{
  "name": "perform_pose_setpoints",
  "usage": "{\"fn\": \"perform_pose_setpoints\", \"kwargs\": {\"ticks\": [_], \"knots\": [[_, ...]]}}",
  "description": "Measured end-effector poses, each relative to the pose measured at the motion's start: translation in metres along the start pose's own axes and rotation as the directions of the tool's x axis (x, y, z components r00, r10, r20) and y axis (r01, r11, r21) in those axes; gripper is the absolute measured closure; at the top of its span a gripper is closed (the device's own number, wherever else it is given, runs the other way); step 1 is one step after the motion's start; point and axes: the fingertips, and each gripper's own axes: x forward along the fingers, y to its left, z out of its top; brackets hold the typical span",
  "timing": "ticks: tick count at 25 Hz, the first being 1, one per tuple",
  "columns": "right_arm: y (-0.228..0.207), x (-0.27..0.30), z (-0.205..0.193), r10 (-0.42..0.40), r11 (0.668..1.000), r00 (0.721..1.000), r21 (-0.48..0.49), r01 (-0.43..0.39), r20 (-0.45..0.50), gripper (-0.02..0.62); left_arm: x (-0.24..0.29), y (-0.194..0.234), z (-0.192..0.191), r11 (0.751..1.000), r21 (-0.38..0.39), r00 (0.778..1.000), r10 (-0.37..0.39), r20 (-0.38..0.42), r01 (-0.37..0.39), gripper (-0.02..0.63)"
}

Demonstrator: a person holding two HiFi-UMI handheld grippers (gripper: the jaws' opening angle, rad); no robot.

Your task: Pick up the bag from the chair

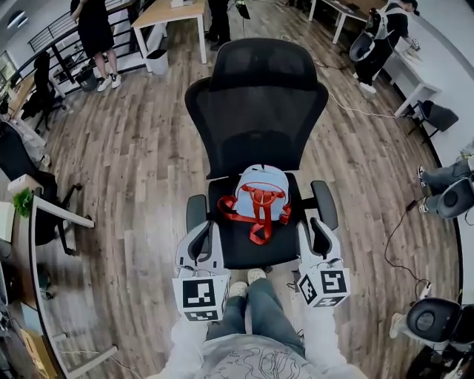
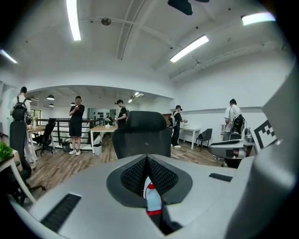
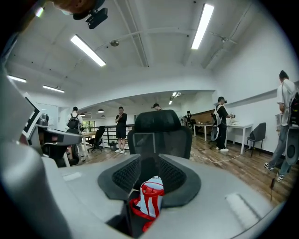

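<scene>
A small light-blue backpack (image 1: 261,194) with red straps lies on the seat of a black mesh office chair (image 1: 255,111). Both grippers hover at the seat's front edge, short of the bag and not touching it. My left gripper (image 1: 206,231) is at the front left corner by the armrest, and in the left gripper view its tips (image 2: 147,161) meet, with the bag (image 2: 153,200) showing through the slit below. My right gripper (image 1: 315,226) is at the front right. In the right gripper view its jaws (image 3: 148,163) stand partly apart, empty, and the bag (image 3: 150,198) lies beyond them.
The chair's armrests (image 1: 324,203) flank the bag. The holder's legs and shoes (image 1: 248,277) stand just in front of the seat. Wooden floor surrounds the chair, with a cable (image 1: 355,111) at back right, desks (image 1: 169,18) behind, other chairs (image 1: 437,115) and standing people (image 1: 95,37) around.
</scene>
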Motion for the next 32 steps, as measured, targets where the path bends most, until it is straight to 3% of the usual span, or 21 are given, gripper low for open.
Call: {"fn": "perform_pose_setpoints", "kwargs": {"ticks": [7, 14, 23, 32], "knots": [[-0.006, 0.056, -0.060, 0.125, 0.992, 0.985, -0.012, -0.128, -0.118, 0.440, 0.034, 0.013, -0.023, 0.997, -0.021, 0.996, 0.074, -0.041, -0.075, 0.601], [-0.014, 0.107, -0.122, 0.259, 0.963, 0.939, -0.009, -0.268, -0.227, 0.396, 0.070, 0.016, -0.043, 0.991, -0.034, 0.988, 0.125, -0.091, -0.129, 0.601], [-0.031, 0.148, -0.222, 0.366, 0.929, 0.839, 0.104, -0.355, -0.402, 0.348, 0.094, 0.015, -0.076, 0.985, -0.050, 0.971, 0.153, -0.185, -0.165, 0.601], [-0.025, 0.182, -0.283, 0.434, 0.898, 0.755, 0.170, -0.406, -0.491, 0.342, 0.110, 0.015, -0.098, 0.978, -0.068, 0.955, 0.174, -0.239, -0.195, 0.601]]}}
